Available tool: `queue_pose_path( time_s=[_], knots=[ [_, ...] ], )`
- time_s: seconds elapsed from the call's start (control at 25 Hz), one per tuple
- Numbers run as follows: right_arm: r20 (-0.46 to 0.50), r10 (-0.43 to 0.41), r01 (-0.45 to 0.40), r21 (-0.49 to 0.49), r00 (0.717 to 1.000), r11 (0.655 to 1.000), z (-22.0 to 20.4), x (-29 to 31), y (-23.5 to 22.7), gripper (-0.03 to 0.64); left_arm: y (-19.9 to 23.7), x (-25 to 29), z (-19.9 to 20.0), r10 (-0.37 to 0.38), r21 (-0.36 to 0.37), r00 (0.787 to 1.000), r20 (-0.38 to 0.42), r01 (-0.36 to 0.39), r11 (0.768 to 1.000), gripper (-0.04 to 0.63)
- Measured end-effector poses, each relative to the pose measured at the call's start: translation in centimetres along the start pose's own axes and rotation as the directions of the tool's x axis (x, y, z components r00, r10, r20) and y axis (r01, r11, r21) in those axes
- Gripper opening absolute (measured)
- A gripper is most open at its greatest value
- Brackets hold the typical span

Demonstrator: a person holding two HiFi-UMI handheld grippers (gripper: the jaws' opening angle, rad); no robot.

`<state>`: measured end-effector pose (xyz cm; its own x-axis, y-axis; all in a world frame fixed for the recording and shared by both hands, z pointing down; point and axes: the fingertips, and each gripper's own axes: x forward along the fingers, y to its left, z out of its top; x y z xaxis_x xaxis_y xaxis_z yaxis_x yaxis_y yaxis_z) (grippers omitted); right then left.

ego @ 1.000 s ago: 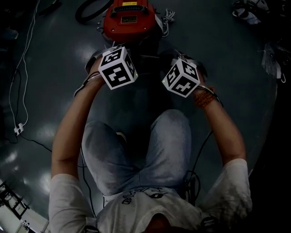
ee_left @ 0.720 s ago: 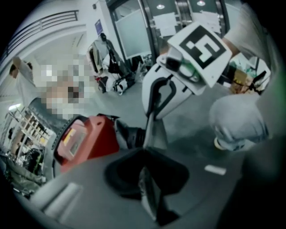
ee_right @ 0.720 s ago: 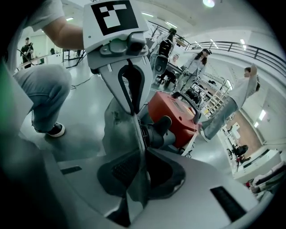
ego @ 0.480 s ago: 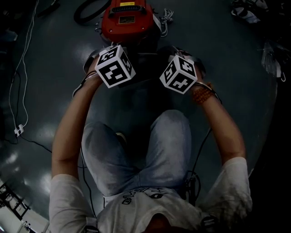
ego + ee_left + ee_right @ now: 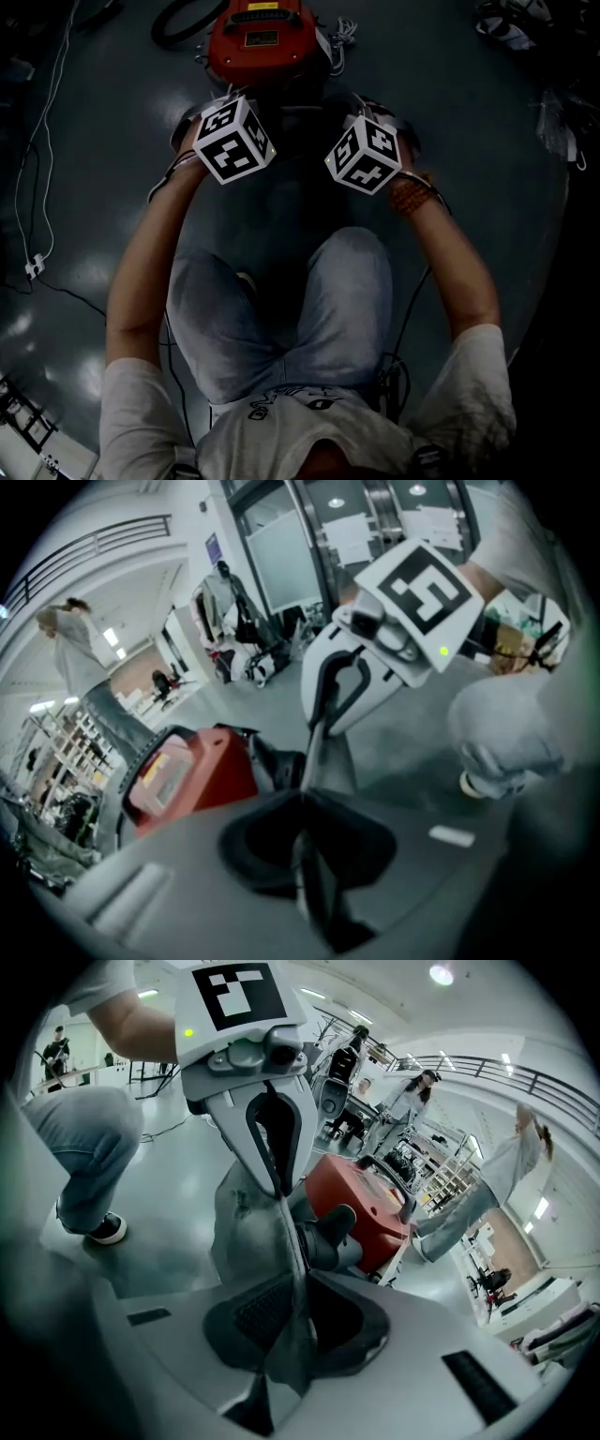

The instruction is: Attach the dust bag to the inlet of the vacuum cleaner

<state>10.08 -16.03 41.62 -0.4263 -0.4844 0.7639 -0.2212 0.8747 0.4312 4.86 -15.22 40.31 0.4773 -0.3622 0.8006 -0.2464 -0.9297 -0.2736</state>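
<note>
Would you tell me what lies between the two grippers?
The grey dust bag, pinched by the left gripper and right gripper, as the right gripper view shows.

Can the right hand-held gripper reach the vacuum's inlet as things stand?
Probably yes: the right hand-held gripper, shut on the dust bag, sits near the dark inlet of the red vacuum cleaner, with nothing visible between.

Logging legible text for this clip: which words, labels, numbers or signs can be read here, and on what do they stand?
Nothing reads clearly.
yellow label on top of the red vacuum cleaner: too small to read.
second label below it: too small to read.
shirt print on the person: too dark to read.
papers on the glass doors: blurred.
marker cubes: square patterns only, no letters.
</note>
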Motion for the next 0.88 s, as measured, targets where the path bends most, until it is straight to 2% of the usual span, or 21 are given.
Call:
queue_pose_path(
  time_s=[0.12, 0.32, 0.44, 0.6, 0.76, 0.84, 0.88],
  knots=[
    [0.004, -0.01, 0.01, 0.0, 1.0, 1.0, -0.1, -0.1, 0.2, 0.048, 0.1, 0.1, 0.0, 0.006, 0.009, 1.0, 0.0, -0.006, 1.0, 0.028],
    [0.026, -0.015, 0.013, 0.074, 1.0, 0.997, -1.1, -0.4, 0.7, 0.049, 0.6, 0.1, 1.4, 0.02, 0.048, 1.0, 0.005, -0.02, 0.999, 0.028],
    [0.024, -0.031, 0.03, 0.067, 0.999, 0.997, -1.1, 0.0, 0.4, 0.05, 0.7, 0.1, 1.3, 0.048, 0.057, 0.999, 0.005, -0.048, 0.997, 0.028],
    [0.032, -0.064, 0.063, 0.039, 0.997, 0.997, -0.4, 0.1, 0.0, 0.052, 0.4, 0.2, 0.4, 0.063, 0.016, 0.998, 0.015, -0.063, 0.998, 0.028],
    [0.052, -0.077, 0.074, 0.058, 0.996, 0.996, -0.5, -0.1, 0.2, 0.051, 0.4, -0.1, 0.6, 0.093, -0.029, 0.994, 0.05, -0.092, 0.995, 0.031],
    [0.066, -0.076, 0.071, 0.078, 0.995, 0.994, -0.4, -0.4, 0.4, 0.052, 0.6, -0.4, 0.8, 0.131, -0.031, 0.99, 0.06, -0.13, 0.991, 0.059],
    [0.079, -0.077, 0.07, 0.094, 0.994, 0.993, -0.3, -0.7, 0.4, 0.056, 0.7, -0.7, 0.9, 0.152, -0.042, 0.986, 0.073, -0.149, 0.988, 0.094]
  ],
)
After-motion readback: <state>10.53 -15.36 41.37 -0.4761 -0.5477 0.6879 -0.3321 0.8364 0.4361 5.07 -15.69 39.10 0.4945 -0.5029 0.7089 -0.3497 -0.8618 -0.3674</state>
